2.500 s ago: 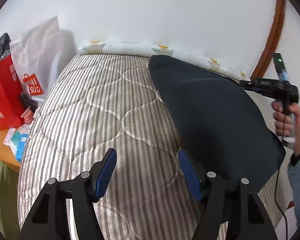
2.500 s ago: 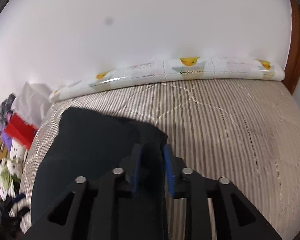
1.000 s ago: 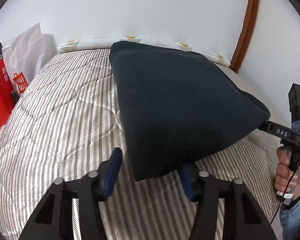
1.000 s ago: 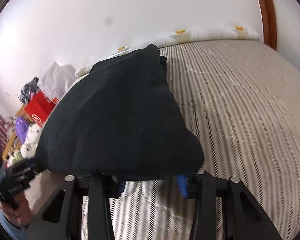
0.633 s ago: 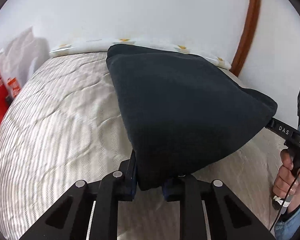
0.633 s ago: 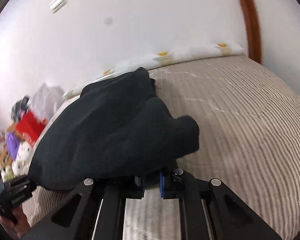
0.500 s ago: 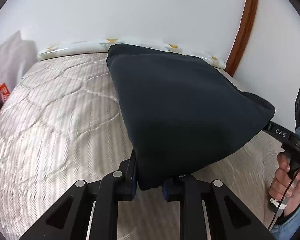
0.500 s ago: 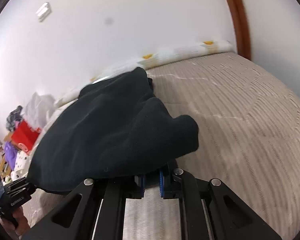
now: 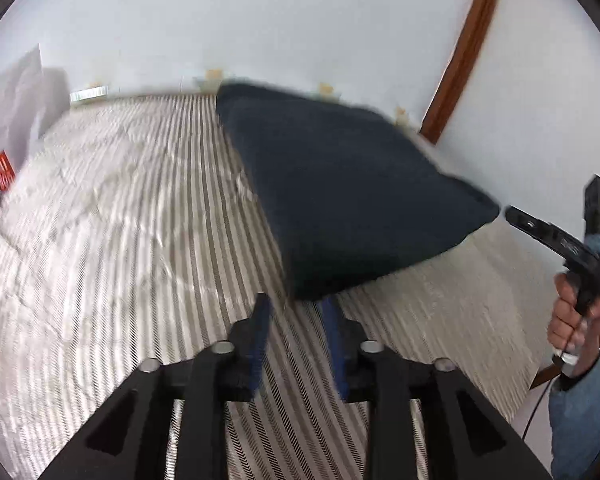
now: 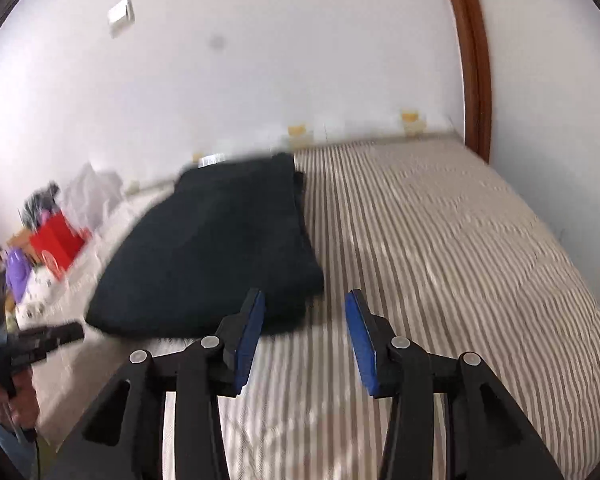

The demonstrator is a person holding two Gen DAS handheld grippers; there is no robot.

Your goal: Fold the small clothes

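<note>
A dark navy garment (image 9: pixel 348 184) lies folded on the striped bed cover (image 9: pixel 120 220). In the left wrist view its near corner sits just beyond my left gripper (image 9: pixel 296 308), whose jaws are opening with no cloth pinched between the blue pads. In the right wrist view the garment (image 10: pixel 220 240) lies ahead and to the left of my right gripper (image 10: pixel 306 300), whose jaws are also opening over bare striped cover (image 10: pixel 440 240). The right gripper (image 9: pixel 512 214) shows at the garment's right corner, apart from it, and the left gripper (image 10: pixel 76 330) at its left corner.
A red bag (image 10: pixel 58 240) and a white bag (image 9: pixel 12 108) stand off the bed's left side, with a purple item (image 10: pixel 18 276). A wooden door frame (image 10: pixel 476 60) rises at the right. A patterned bolster (image 10: pixel 300 130) runs along the wall.
Half a second ago both grippers were shut on the garment's near edge and held it raised. Both have since let go and drawn back, and the garment has dropped flat on the bed.
</note>
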